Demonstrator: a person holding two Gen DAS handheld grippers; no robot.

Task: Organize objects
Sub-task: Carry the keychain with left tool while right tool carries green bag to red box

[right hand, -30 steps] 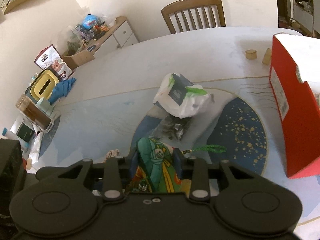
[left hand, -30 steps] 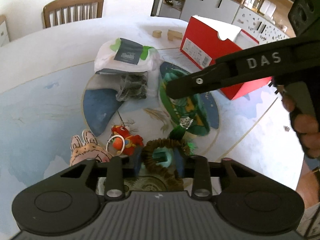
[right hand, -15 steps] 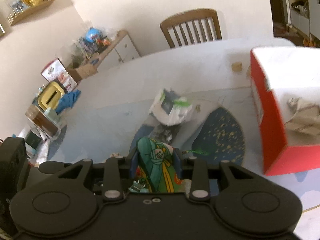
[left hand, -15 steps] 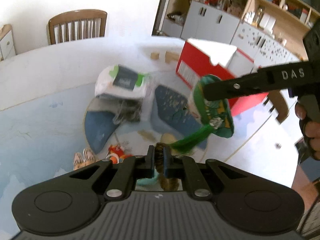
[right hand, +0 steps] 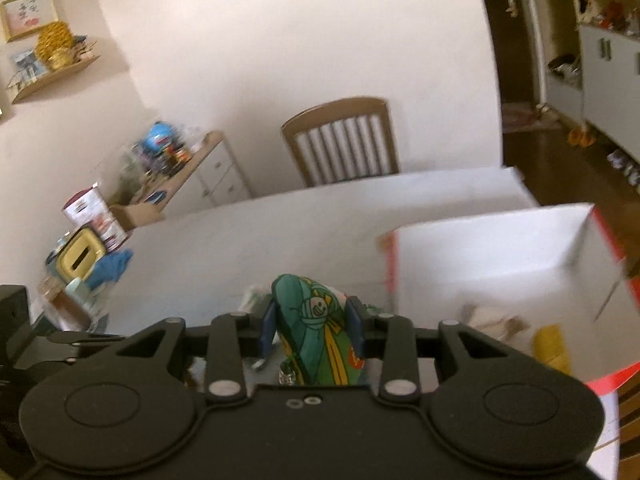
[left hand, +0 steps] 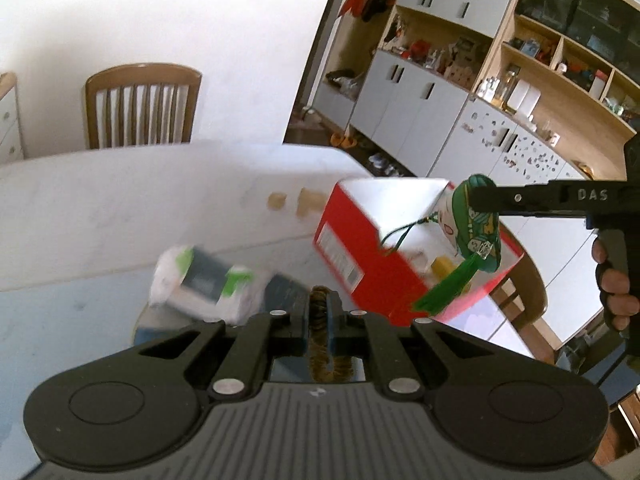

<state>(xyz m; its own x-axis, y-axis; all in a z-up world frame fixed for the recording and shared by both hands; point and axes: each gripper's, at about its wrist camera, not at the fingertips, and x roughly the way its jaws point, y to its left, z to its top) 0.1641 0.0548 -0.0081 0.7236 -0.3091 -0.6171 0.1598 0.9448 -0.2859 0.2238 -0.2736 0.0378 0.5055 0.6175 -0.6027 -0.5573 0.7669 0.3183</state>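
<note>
My left gripper (left hand: 319, 309) is shut on a brown furry hair tie (left hand: 320, 320), lifted above the table. In the left wrist view my right gripper (left hand: 478, 200) holds a green patterned pouch (left hand: 474, 228) with a green tassel over the open red box (left hand: 376, 256). From the right wrist view the right gripper (right hand: 313, 314) is shut on that pouch (right hand: 316, 328), with the box (right hand: 492, 264) just ahead to the right. Inside the box lie a yellow item (right hand: 550, 346) and crumpled paper.
A white and green bag (left hand: 204, 280) lies on the table (left hand: 120, 208) left of the box. Two small wooden blocks (left hand: 308, 200) sit behind it. A wooden chair (left hand: 140, 106) stands at the far edge. A person's hand (left hand: 618, 288) grips the right tool.
Both grippers rose from the table. The left one closed on the hair tie and lifted it. The right one carried the pouch rightward over the red box.
</note>
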